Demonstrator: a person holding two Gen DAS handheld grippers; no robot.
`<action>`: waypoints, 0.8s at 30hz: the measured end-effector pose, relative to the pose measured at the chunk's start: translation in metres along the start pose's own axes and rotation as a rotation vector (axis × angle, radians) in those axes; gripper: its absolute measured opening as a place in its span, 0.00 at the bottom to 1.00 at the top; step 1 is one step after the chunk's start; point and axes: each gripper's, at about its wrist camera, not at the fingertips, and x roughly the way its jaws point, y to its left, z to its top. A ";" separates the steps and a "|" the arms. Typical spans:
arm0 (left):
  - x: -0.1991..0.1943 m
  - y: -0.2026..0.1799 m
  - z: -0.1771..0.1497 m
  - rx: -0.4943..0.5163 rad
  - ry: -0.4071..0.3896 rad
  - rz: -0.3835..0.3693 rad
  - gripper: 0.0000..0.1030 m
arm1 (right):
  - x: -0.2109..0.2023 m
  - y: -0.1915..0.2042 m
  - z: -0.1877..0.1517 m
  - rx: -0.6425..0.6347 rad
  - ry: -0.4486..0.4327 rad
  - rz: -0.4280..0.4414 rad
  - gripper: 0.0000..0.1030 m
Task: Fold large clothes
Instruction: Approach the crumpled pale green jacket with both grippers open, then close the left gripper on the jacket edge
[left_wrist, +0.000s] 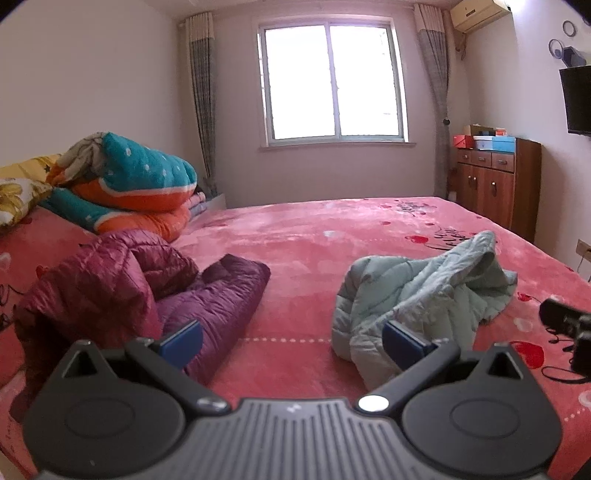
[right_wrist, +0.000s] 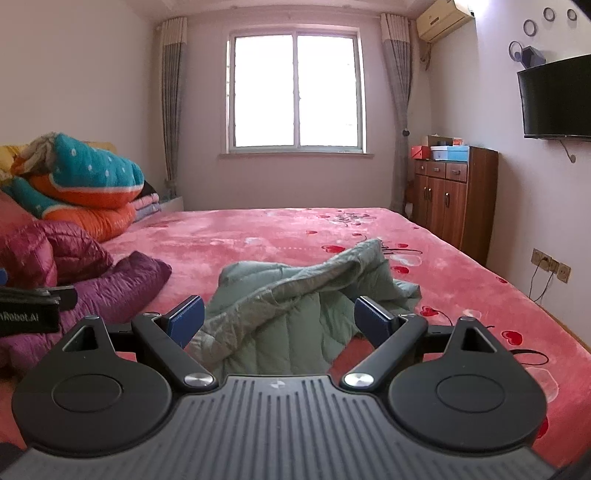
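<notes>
A pale green quilted jacket (left_wrist: 417, 299) lies crumpled on the pink bed (left_wrist: 306, 251); the right wrist view shows the same jacket (right_wrist: 295, 302) just ahead. A purple and maroon padded coat (left_wrist: 147, 291) is heaped to the left, and this coat (right_wrist: 92, 280) also shows in the right wrist view. My left gripper (left_wrist: 293, 341) hovers open above the bedspread between the two garments, holding nothing. My right gripper (right_wrist: 279, 321) is open just in front of the green jacket, with nothing between its blue pads (right_wrist: 186, 319). The right gripper (left_wrist: 565, 325) shows at the right edge of the left view.
Folded teal and orange quilts (left_wrist: 136, 184) are stacked at the bed's far left beside a yellow pillow (left_wrist: 18, 195). A wooden cabinet (right_wrist: 454, 199) with boxes stands by the right wall under a wall-mounted TV (right_wrist: 557, 99). A window (left_wrist: 332, 81) is straight ahead.
</notes>
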 end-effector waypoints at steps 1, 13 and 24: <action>0.003 -0.001 -0.002 0.000 0.007 -0.003 1.00 | 0.003 0.000 -0.002 -0.004 0.004 -0.001 1.00; 0.046 -0.042 -0.027 0.081 0.024 -0.069 1.00 | 0.060 -0.041 -0.021 0.057 0.100 -0.035 1.00; 0.115 -0.112 -0.037 0.281 -0.001 -0.147 0.99 | 0.108 -0.080 -0.026 0.154 0.173 -0.031 1.00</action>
